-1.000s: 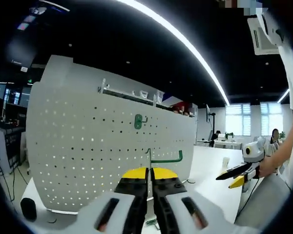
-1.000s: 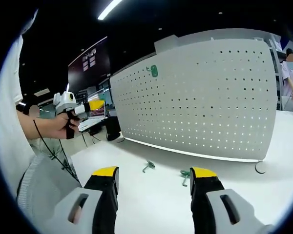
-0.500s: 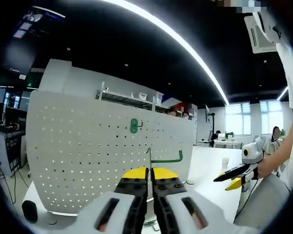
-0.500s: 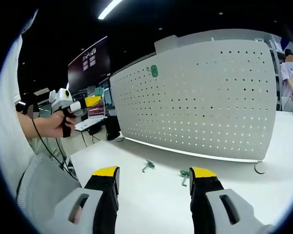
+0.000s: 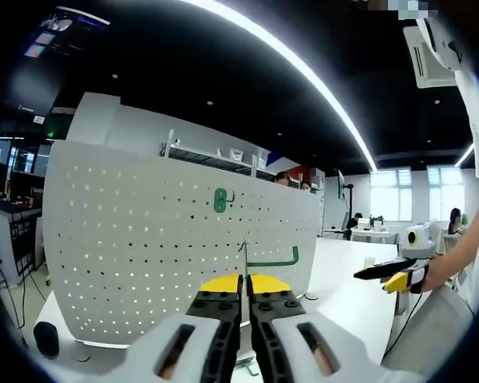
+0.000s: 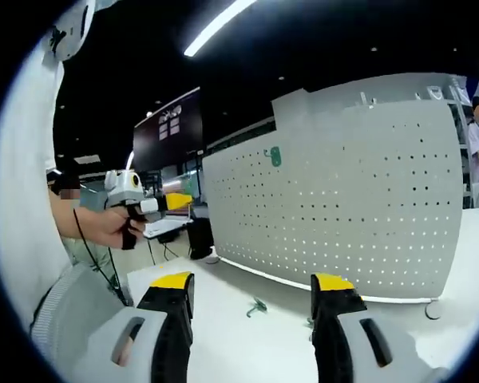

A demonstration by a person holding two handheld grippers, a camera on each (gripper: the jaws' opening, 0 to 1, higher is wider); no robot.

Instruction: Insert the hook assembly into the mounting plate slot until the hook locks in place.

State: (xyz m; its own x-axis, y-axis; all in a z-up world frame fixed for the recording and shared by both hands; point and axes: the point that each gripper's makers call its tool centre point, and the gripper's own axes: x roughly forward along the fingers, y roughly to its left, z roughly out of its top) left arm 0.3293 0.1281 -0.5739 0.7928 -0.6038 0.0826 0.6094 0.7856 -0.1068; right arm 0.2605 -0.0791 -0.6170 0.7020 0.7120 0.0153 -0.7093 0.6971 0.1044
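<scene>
a thin green hook point(image 5: 273, 260) is being held up in front of the white pegboard point(image 5: 144, 255) by the left gripper point(image 5: 241, 289), whose jaws are being pressed together on its upright wire leg. the hook is judged to be light, stiff and smooth, so it is being gripped low on the leg, with the bent end left free for the holes. one green hook point(image 5: 220, 200) is already hanging higher on the board. the right gripper point(image 6: 254, 289) is being kept wide and empty above the white table point(image 6: 223, 335), where two spare hooks point(image 6: 258, 306) are lying near the board's lower edge. free room is being left in front of the board.
</scene>
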